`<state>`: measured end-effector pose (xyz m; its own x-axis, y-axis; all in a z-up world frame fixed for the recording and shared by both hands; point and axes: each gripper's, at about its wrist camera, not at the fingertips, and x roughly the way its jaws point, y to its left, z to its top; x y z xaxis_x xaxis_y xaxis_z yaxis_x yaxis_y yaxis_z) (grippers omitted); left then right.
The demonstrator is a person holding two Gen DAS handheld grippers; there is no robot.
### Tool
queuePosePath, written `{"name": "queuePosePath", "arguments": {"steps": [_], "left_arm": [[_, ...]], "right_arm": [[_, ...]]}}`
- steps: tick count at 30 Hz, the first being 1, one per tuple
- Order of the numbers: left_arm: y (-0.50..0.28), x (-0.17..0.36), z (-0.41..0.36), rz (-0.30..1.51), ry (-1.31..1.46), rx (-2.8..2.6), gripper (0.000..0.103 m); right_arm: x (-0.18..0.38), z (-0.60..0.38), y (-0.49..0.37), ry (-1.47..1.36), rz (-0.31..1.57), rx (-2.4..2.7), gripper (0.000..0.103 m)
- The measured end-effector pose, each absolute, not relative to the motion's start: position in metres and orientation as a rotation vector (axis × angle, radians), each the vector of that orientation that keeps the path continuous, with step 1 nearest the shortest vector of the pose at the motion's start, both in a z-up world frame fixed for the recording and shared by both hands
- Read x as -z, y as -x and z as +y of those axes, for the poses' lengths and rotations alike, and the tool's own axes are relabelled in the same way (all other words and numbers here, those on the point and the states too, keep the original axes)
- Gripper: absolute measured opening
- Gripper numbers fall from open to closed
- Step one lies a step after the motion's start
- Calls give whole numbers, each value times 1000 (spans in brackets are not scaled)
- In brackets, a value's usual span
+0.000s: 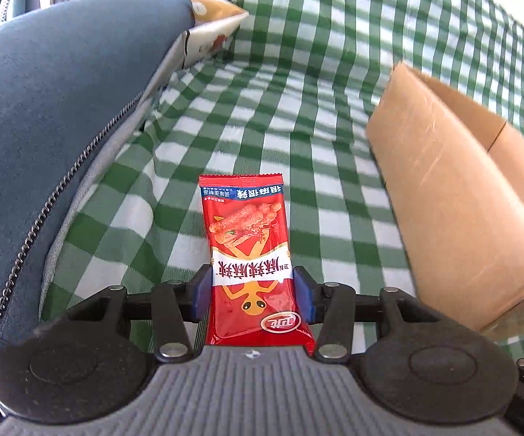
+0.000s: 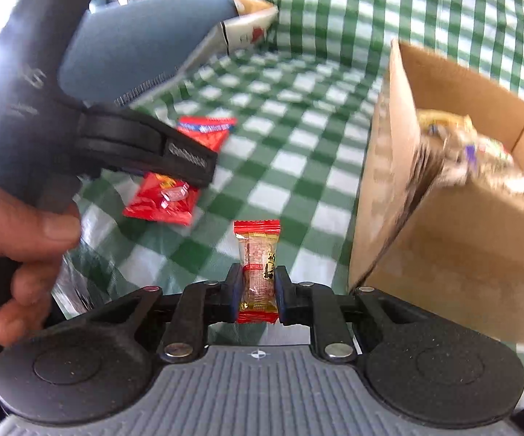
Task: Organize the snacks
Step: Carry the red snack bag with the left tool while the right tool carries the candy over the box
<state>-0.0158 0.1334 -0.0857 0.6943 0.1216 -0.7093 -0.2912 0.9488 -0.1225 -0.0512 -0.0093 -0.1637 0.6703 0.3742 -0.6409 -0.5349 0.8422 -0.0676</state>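
Our left tool point(image 1: 252, 292) tilts downward, clamping a red snack packet point(image 1: 251, 254); our right tool point(image 2: 259, 290) pinches a small wrapped candy point(image 2: 258, 269) beside the cardboard box point(image 2: 462, 218), above checked cloth point(image 2: 298, 127).

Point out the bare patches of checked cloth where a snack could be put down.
Bare checked cloth stretches between the blue cushion and the cardboard box, back to the patterned pillow. The box is already crowded with snacks.
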Motion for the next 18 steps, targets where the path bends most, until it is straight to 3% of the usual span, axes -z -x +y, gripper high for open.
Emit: {"name": "queuePosePath", "arguments": {"steps": [12,18], "left_arm": [[36,52,138,570,319,-193,52],[43,37,124,558,339,-127,52]], "right_arm": [[61,-67,65,99,308,-565,19],[43,-128,37,34,194,-410,19]]}}
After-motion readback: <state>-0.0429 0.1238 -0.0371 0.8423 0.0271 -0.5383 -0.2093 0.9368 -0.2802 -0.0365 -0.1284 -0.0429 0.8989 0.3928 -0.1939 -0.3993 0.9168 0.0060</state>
